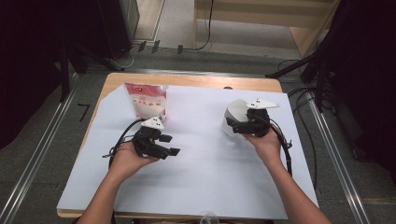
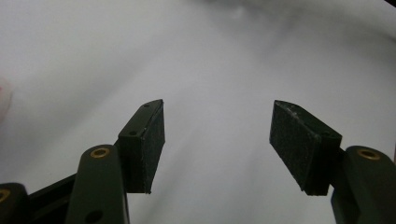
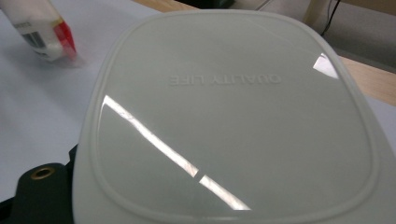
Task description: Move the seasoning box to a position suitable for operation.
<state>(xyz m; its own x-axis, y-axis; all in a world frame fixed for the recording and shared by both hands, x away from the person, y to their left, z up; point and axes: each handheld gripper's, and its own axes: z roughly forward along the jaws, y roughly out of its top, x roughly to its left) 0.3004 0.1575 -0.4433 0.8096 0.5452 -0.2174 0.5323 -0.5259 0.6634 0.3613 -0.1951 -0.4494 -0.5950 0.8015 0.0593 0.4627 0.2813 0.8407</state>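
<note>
- Left gripper (image 1: 169, 145) lies level, pointing to 3 o'clock, jaws spread, nothing between.
- Right gripper (image 1: 237, 125) points to 9 o'clock, holding a grey lid (image 3: 233, 116) tilted.
- Lid hides its jaws.
- Pouch (image 1: 147, 100) at 11 o'clock.

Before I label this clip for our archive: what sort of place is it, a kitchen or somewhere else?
Probably a lab or recording setup, not a kitchen. The table is covered with a plain white sheet, metal rails run along the floor beside it, and cables lie behind it.
</note>
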